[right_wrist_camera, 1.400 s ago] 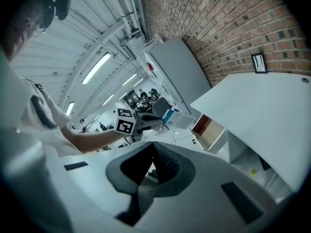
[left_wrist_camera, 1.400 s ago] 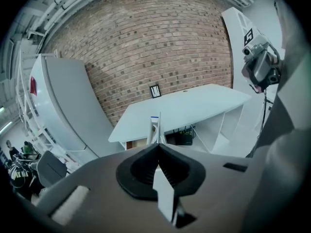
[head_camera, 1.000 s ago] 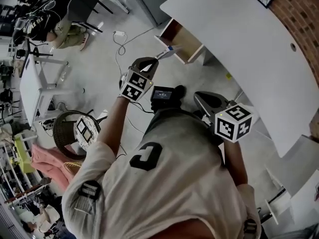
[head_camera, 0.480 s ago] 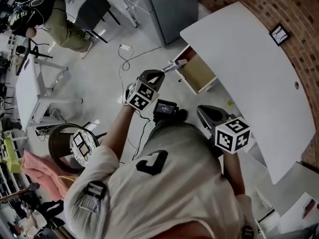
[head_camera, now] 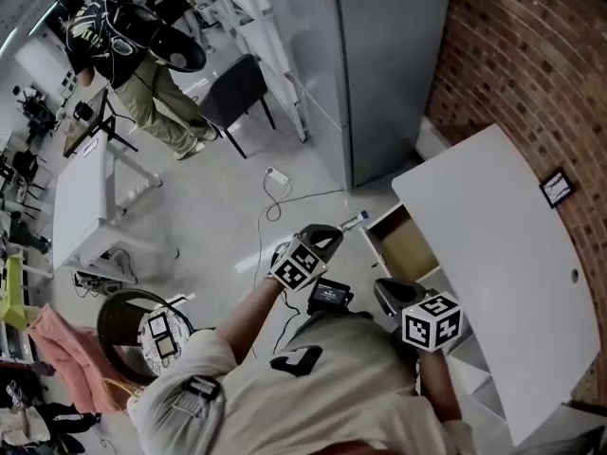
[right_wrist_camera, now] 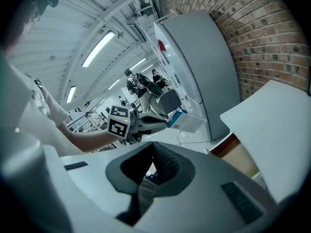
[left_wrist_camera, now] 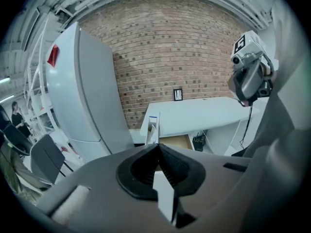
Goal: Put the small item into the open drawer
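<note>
My left gripper [head_camera: 334,235] is shut on a small white box with a blue end [head_camera: 355,220], which sticks out past the fingertips. The box hangs just left of the open wooden drawer [head_camera: 410,246] under the white desk [head_camera: 512,282]. In the left gripper view the box [left_wrist_camera: 152,129] stands edge-on above my shut left gripper [left_wrist_camera: 156,144], with the drawer [left_wrist_camera: 175,141] behind it. My right gripper [head_camera: 384,292] is lower, near the drawer's front, and in the right gripper view my right gripper [right_wrist_camera: 153,143] has its jaws together with nothing between them. The right gripper view also shows the box [right_wrist_camera: 187,122] and drawer [right_wrist_camera: 238,157].
A tall grey cabinet [head_camera: 379,64] stands against the brick wall [head_camera: 512,55] beyond the desk. A black chair [head_camera: 237,93], a cable with a plug [head_camera: 278,183] on the floor, a white table [head_camera: 85,207], a round basket [head_camera: 128,325] and a person [head_camera: 142,55] are to the left.
Both grippers have travelled across the room with the person, and the head view now takes in the cabinet and brick wall. The left gripper still holds the box by the drawer.
</note>
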A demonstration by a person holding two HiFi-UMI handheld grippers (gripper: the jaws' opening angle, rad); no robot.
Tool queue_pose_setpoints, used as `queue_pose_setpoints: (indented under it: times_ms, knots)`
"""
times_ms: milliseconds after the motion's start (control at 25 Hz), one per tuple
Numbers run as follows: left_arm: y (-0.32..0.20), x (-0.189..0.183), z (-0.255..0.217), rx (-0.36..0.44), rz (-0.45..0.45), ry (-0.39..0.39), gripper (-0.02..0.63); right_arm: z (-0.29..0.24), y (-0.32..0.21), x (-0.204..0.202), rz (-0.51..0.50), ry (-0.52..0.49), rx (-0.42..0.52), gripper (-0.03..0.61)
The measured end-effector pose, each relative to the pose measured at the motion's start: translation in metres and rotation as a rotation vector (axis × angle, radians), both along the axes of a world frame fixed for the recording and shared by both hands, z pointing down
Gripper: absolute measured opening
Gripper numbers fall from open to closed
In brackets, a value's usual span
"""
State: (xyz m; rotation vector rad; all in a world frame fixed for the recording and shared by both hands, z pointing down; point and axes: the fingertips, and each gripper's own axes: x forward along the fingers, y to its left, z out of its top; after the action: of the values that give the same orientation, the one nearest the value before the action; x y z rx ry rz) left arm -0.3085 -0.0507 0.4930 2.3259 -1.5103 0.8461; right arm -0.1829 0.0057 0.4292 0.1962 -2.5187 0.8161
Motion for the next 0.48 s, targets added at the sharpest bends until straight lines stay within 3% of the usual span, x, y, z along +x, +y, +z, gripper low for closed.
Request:
queue_pose_setpoints:
  times_ms: [240, 480]
  knots:
    - [-0.021, 0.020, 0.002, -0.040, 0.092, -0.021, 0.005, -0.005, -0.023, -0.007, 0.013, -0.041, 0.009, 0.002]
    - [-0.053, 0.075, 0.028, -0.108, 0.203, -0.044, 0.005, 0.002, -0.051, 0.039, 0.135, -0.101, -0.082, 0.002]
